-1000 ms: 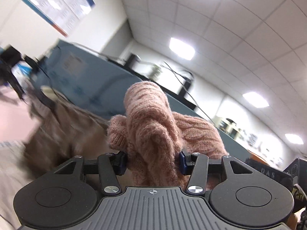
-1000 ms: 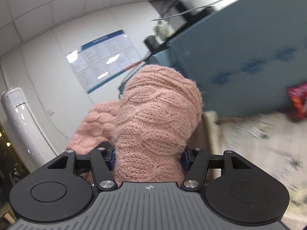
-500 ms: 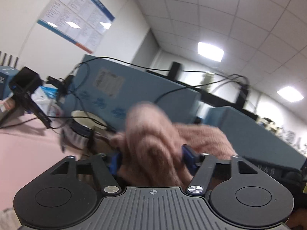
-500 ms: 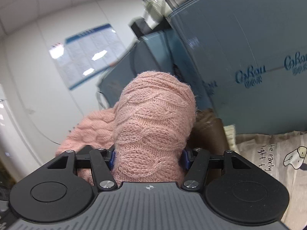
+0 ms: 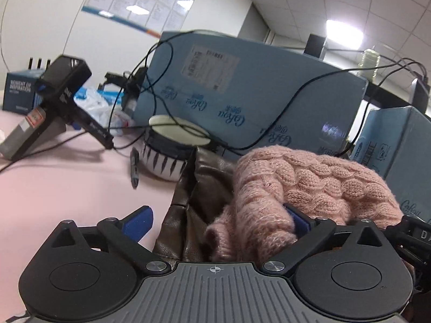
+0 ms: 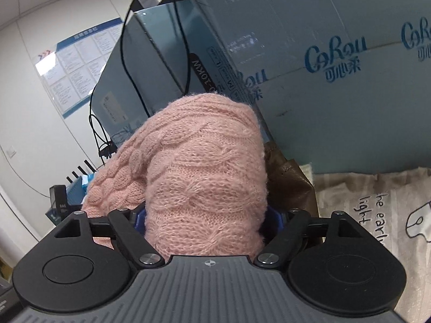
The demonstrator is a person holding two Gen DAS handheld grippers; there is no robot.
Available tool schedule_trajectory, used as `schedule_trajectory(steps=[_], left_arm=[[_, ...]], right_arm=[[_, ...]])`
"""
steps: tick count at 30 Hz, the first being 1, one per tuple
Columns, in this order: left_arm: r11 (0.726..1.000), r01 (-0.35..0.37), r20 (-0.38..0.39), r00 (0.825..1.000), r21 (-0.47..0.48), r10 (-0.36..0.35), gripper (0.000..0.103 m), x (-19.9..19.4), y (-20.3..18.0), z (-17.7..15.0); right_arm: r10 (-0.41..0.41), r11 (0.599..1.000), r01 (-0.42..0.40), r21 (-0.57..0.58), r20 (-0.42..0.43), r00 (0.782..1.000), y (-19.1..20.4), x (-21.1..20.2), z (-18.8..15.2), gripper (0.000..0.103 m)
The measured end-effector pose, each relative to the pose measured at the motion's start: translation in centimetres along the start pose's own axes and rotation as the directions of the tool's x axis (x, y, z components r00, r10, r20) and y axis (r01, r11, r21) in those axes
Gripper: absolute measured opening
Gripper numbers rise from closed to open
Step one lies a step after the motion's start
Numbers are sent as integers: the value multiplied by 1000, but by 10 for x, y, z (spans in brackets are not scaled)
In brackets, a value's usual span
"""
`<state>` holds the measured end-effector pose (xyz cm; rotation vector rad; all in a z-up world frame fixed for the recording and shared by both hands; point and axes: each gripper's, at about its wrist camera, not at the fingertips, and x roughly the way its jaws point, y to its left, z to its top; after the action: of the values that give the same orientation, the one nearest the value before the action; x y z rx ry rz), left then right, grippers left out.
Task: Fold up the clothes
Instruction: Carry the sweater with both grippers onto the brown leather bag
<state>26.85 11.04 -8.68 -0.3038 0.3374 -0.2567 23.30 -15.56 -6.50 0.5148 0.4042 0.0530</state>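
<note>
A round white bowl with black tooth-shaped markings (image 5: 164, 161) stands on the pale pink table (image 5: 67, 183), just behind the brown leather-look garment (image 5: 194, 196); what it holds cannot be made out, only a pale lid-like top with black cables (image 5: 161, 86) draped over it. A dark pen (image 5: 134, 168) lies just left of the bowl. Behind the bowl stand two light blue cardboard boxes printed with dark blue lettering (image 5: 242, 86), and further left of it a black camera on a tilted stand (image 5: 62, 91).

One pink cable-knit sweater (image 5: 309, 185), fuzzy and thick with rope-like ridges, lies bunched on the brown garment to the right of the bowl. The left gripper (image 5: 215, 220) has its blue-padded fingers (image 5: 138, 222) spread wide; the left pad is bare, and the right one touches the sweater's edge without pinching it.

In the right wrist view, the right gripper (image 6: 207, 223) has its fingers pressed in on a thick fold of the same pink sweater (image 6: 204, 177), which bulges up between them. One beige cloth with black printed letters and a cartoon outline (image 6: 377, 215) lies flat right of the sweater, with the creased, glossy brown garment (image 6: 291, 185) between them.
</note>
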Motion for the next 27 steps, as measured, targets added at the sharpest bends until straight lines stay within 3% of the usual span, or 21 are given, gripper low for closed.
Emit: schedule_trajectory(steps=[2,6,8,11,13,16,23,27], left_arm=[[1000,14,44,999,9,-15,103,-8,1,-2],[998,58,134,989,11,-59,103,-24,6,-1],[999,39,204,978,7,-39,103,-39,6,0],[1000,-22,310,951,7,19,103,-67,-2,1],[999,-26,354,935,24,16,103,-86,-13,1],[999,-21,363,932,46,3,103,-112,-33,-6],[999,5,285,958,48,-19,103,-152,-66,-24],[998,-18,213,977,55,6,103,-162,-81,-33]], right_arm=[[-13,1000,14,-22,31,999,8,-10,0,87],[-37,997,43,-65,94,995,23,-31,-1,92],[-32,996,42,-83,129,991,27,-47,-1,99],[-7,993,26,-116,161,987,29,-75,0,103],[9,992,12,-124,167,986,29,-90,1,103],[37,991,-13,-132,177,984,27,-116,-2,103],[47,980,-8,-201,190,981,20,-164,-22,103],[58,967,-7,-253,198,979,9,-183,-35,103]])
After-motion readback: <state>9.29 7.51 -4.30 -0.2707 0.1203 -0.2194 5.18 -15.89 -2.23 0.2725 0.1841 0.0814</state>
